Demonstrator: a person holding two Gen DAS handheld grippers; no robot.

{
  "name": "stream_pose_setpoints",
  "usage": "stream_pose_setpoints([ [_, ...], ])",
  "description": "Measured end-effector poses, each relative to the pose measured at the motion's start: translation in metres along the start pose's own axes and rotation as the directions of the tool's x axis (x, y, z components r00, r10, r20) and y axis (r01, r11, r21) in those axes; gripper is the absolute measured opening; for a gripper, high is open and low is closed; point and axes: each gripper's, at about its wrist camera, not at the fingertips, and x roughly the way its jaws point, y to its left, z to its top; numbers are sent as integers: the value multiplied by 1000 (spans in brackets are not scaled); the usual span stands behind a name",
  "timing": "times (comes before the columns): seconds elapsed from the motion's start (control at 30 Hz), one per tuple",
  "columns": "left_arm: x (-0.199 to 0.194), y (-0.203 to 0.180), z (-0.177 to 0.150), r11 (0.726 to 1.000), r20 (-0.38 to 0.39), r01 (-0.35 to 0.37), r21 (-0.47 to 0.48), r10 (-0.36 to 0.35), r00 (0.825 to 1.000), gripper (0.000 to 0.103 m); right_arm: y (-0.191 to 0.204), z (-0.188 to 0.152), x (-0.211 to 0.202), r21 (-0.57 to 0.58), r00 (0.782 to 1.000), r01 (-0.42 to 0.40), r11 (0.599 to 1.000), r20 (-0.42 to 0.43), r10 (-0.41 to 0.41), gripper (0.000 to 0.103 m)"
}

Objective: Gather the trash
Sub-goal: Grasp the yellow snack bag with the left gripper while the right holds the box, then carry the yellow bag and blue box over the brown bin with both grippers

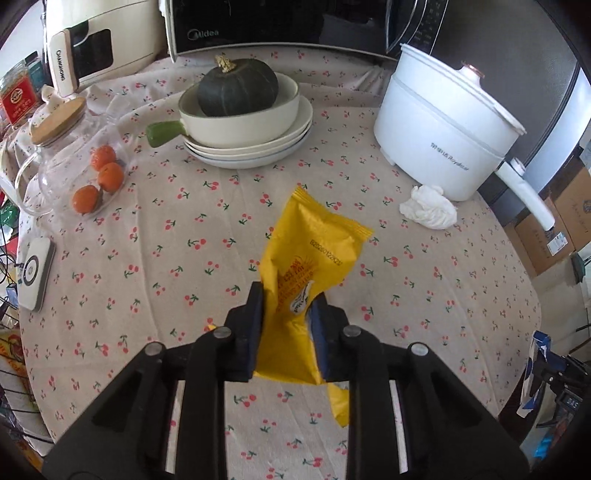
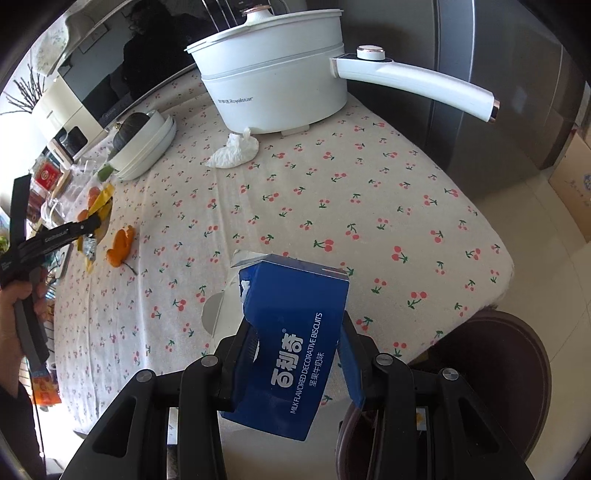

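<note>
My left gripper [image 1: 290, 295] is shut on a crumpled yellow snack wrapper [image 1: 317, 236], which stands up from between the pads above the cherry-print tablecloth [image 1: 166, 258]. My right gripper [image 2: 295, 321] is shut on an opened blue biscuit box [image 2: 295, 295], held over the table's near edge. The right wrist view shows the left gripper [image 2: 92, 221] at far left with a hand on its handle. A crumpled white tissue [image 1: 428, 208] lies beside the white pot, also seen as the tissue [image 2: 234, 151]. An orange peel [image 2: 122, 245] lies on the cloth near the left gripper.
A white electric pot [image 1: 443, 122] with a long handle stands at the back right. A dark pumpkin in a bowl on stacked plates [image 1: 247, 122] sits mid-back, before a microwave [image 1: 280, 26]. A glass jar with oranges [image 1: 74, 162] stands left. A dark round stool [image 2: 498, 369] is beside the table.
</note>
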Motion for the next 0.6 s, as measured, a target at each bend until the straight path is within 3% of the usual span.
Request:
stream_pose_setpoints([
  [0.3, -29, -7, -49, 994, 15, 83, -75, -82, 997, 25, -14, -27, -32, 40, 999, 5, 999, 41, -7, 43],
  [0.6, -51, -34, -96, 989, -17, 142, -48, -143, 990, 24, -23, -63, -54, 19, 997, 47, 999, 53, -48, 43],
])
